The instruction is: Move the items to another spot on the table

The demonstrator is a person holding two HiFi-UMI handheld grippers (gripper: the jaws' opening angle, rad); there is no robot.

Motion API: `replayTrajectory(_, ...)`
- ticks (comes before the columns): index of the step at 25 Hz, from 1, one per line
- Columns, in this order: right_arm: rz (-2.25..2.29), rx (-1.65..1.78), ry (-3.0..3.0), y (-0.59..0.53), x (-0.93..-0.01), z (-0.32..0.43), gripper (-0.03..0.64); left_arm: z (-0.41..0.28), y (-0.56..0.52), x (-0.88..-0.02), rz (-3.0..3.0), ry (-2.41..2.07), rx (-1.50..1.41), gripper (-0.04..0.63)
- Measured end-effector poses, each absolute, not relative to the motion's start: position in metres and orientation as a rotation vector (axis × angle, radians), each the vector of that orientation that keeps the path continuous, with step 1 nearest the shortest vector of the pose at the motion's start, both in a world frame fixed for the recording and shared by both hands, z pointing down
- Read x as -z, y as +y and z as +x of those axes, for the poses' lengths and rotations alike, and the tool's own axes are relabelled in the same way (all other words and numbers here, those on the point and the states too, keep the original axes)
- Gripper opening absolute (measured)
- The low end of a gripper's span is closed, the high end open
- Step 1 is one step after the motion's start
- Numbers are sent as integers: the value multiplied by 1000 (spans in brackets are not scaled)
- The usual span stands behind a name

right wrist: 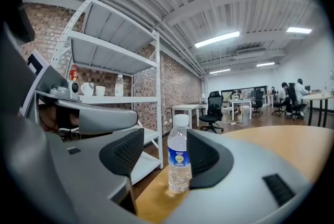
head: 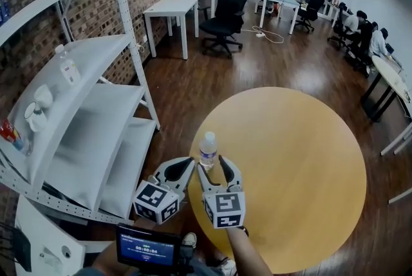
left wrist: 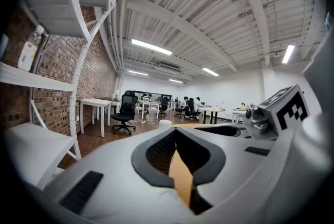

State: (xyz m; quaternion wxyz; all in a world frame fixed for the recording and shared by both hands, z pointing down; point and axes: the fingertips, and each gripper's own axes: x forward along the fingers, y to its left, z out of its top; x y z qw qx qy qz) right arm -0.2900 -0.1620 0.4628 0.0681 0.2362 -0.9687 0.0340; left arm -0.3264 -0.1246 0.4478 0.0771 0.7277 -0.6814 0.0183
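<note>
Water bottle (head: 208, 147) stands on the counter (head: 290, 159) between the right gripper (head: 210, 164)'s parted jaws, likely placed; left gripper (head: 187, 164) jaws closed, empty; next, withdraw without tipping it

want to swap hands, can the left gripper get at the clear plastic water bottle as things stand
Probably not yet. The right gripper's open jaws flank the clear plastic water bottle on both sides, and the left gripper sits beside it with its jaws together.

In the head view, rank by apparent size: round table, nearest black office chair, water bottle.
Largest: round table.
Then: nearest black office chair, though it is far from the camera.
Smallest: water bottle, though it is closest.
</note>
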Motion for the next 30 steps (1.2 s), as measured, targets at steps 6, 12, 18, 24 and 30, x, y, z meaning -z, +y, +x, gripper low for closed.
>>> replayTrajectory(6, 761, -154, -2880, -176, -486, -308, 342, -347, -128, -463, 2168, -2012, -70, 12)
replayTrajectory(12, 823, -177, -2843, -197, -509, -324, 362, -363, -134, -477, 2182, -1981, -113, 12)
replayTrajectory(18, 866, -190, -2816, -220, -528, -341, 362, -378, -145, -492, 2187, -1948, -154, 12)
replayTrajectory(24, 879, -170, -2812, -236, -541, -357, 362, -388, -155, -504, 2184, -1933, -192, 12)
replayTrajectory(30, 846, -119, -2832, -236, -542, -364, 298, -395, -161, -508, 2161, -1933, -185, 12)
